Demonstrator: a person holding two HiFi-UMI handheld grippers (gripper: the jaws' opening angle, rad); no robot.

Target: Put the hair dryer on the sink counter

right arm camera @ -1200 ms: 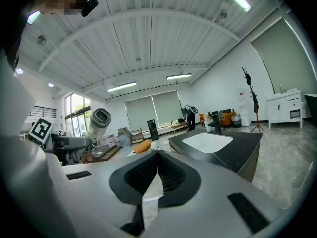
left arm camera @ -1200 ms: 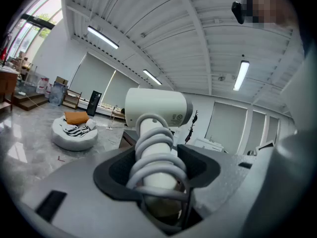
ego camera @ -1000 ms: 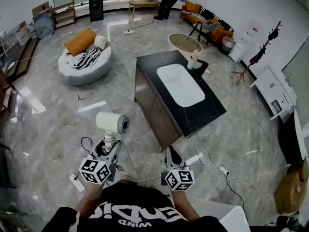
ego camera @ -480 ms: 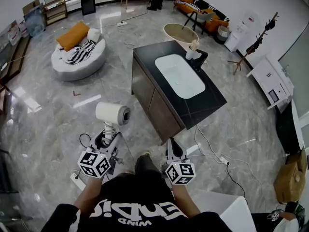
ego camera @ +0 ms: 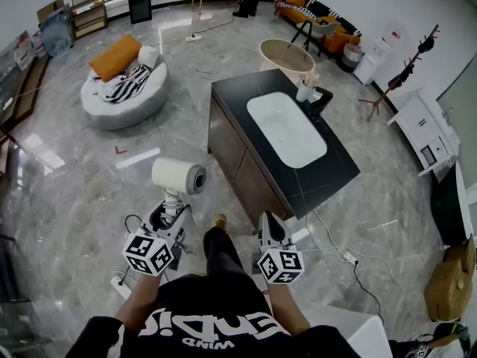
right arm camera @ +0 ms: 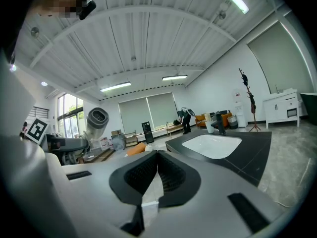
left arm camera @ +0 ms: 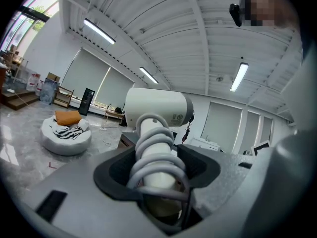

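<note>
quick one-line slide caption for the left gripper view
Left gripper clamps the white hair dryer by its cord-wrapped handle.

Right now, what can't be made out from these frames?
- Handle base of the hair dryer: left gripper view; sunk in the left gripper under the coiled cord.
- The dryer's label: same view, print too small.
- The faucet and cup on the sink counter: head view, too small for detail.
- The right gripper: head view, its marker cube covers the jaws; its own view shows them shut, empty.
</note>
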